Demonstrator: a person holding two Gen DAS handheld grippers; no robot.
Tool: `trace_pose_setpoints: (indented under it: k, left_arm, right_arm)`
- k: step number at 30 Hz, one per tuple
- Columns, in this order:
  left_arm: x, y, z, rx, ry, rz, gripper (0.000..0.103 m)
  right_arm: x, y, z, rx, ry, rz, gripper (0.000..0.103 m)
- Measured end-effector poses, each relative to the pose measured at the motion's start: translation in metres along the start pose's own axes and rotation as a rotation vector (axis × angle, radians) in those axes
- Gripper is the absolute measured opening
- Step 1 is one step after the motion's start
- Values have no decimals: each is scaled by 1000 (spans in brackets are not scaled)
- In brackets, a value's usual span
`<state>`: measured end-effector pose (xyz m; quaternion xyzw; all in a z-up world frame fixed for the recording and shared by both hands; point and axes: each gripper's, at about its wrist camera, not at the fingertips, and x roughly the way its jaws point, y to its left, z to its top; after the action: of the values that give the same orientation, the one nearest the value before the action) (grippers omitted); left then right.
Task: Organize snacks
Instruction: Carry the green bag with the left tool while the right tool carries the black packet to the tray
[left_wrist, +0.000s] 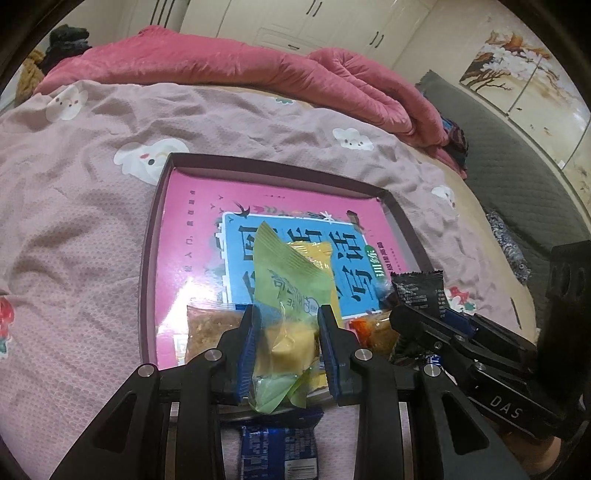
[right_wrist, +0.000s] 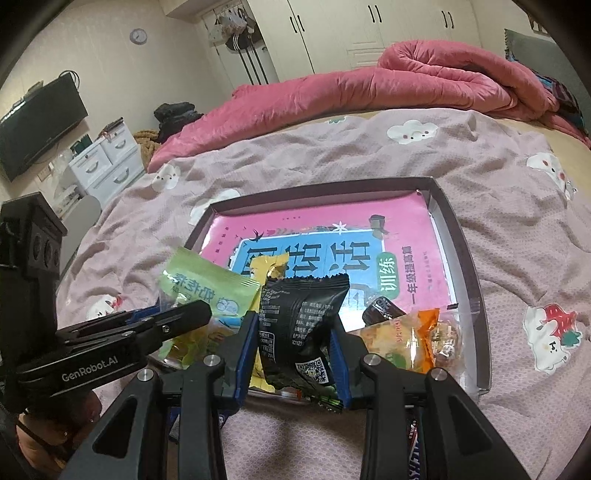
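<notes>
crinkled pink bedsheet (left_wrist: 92, 229) with cloud prints lies under a shallow dark cardboard tray (left_wrist: 149, 258) lined with a glossy pink book cover (left_wrist: 192, 221). my left gripper (left_wrist: 286, 343) pinches a soft green-and-clear snack pouch (left_wrist: 291, 284) with a yellow block inside, held over the tray's near edge. my right gripper (right_wrist: 293, 354), marked "genrobot.ai" on the other tool's side, clamps a matte black crimped packet (right_wrist: 299, 314) with a qr code, also above the near edge. an orange-and-clear wrapper (right_wrist: 410, 336) lies in the tray's near right corner.
</notes>
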<state>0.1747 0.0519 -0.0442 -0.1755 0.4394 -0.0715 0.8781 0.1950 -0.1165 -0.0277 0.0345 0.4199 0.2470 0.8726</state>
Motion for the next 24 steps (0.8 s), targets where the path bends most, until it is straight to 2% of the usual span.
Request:
trace_pose_setpoints:
  k: [8,24]
  left_arm:
    - [2,4,0,-7,10,-6,33]
    - [5,7,-2,-28,20,-6,33]
  right_arm:
    - [13,2,-4,-11,35,-23,36]
    - [17,6,-6,-22,38,-29,38]
